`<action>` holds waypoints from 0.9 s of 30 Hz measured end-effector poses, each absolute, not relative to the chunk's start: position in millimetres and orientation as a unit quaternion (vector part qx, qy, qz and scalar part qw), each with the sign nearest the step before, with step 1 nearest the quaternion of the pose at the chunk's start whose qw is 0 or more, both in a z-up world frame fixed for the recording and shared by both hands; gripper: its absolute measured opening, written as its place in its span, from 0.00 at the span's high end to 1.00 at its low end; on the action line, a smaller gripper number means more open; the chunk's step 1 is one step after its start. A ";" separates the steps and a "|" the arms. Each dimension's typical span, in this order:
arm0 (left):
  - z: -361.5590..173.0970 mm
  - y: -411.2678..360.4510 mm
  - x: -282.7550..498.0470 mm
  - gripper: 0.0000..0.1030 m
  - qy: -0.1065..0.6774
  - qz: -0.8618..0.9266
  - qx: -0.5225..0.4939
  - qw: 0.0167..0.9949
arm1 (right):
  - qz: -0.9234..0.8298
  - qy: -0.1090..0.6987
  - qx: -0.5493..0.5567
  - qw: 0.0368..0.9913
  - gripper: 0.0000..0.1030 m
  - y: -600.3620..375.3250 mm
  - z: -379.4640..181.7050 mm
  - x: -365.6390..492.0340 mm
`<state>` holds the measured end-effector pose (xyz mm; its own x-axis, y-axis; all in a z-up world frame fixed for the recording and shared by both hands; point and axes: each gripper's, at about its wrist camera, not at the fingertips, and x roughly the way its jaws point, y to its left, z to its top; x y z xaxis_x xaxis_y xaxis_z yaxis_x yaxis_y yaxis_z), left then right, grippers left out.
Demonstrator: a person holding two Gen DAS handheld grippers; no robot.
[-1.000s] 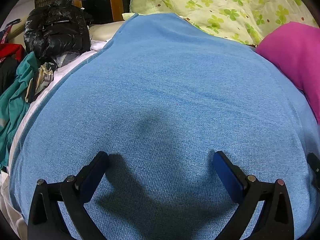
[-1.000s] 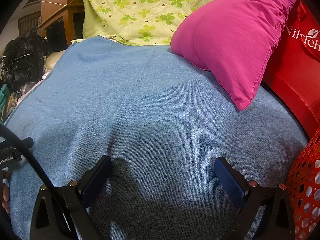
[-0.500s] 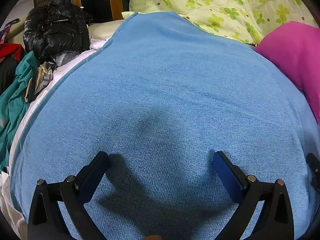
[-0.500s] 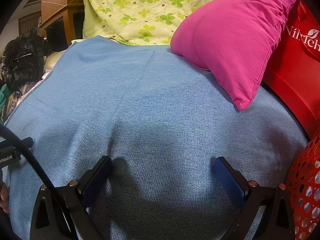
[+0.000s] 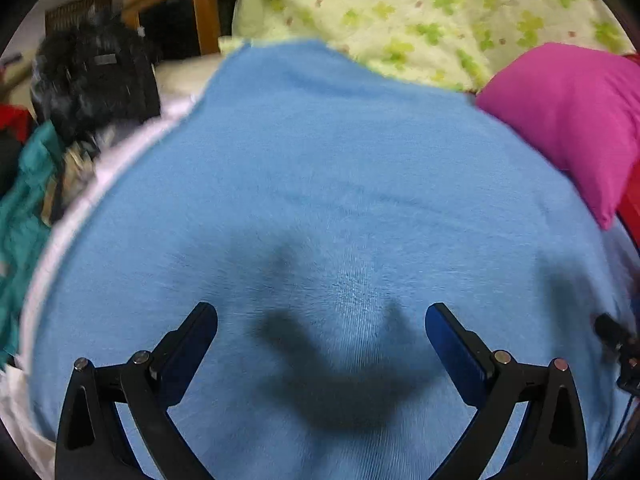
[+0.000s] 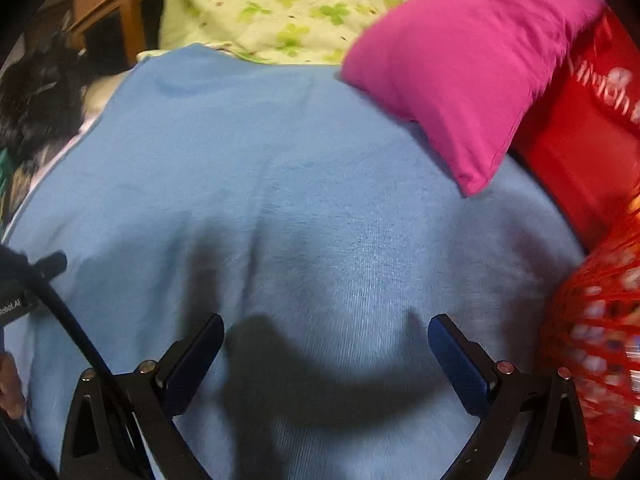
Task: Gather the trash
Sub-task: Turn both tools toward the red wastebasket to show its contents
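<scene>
Since a second ago both my views have blurred and pulled back a little: the gripper shadows on the blue blanket (image 5: 320, 168) now lie farther ahead of my fingers, so I judge I am lifting both tools off the bed. My left gripper (image 5: 321, 320) is spread wide with nothing between its blue pads, and my right gripper (image 6: 326, 330) is just as wide and just as empty. I see no trash anywhere on the blanket in either view; if any is left, it lies outside these frames. In the right view the pink pillow (image 6: 460, 68) sits at two o'clock, against a red bag (image 6: 580, 120), and a red mesh basket (image 6: 596, 320) stands at four o'clock, just beside the blanket's edge; its contents are too smeared to tell. At ten o'clock in the left view a black jacket (image 5: 92, 80) lies on a heap of clothes. I judge that collecting is either finished here or not yet begun; I cannot tell which.
</scene>
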<state>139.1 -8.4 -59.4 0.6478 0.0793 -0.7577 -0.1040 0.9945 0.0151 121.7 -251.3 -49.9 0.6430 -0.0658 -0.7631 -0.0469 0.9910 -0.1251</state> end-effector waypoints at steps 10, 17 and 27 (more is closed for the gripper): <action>62.4 -57.2 35.3 0.00 0.294 -0.014 0.016 0.955 | -0.093 0.311 -0.070 0.943 0.00 -296.8 88.1 -19.3; 117.8 -113.7 -27.5 0.00 0.247 -0.100 0.029 0.963 | -0.168 0.272 -0.064 0.945 0.00 -333.8 152.6 -102.8; 150.9 -174.2 -70.1 0.00 0.230 -0.183 0.062 0.954 | -0.245 0.244 -0.043 0.937 0.00 -367.9 184.8 -163.5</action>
<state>-70.1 -174.2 150.9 0.8274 -0.3209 -0.4608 0.3779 0.9252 0.0342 -163.5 -367.9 184.8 0.7613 -0.4802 -0.4357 0.4384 0.8763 -0.1998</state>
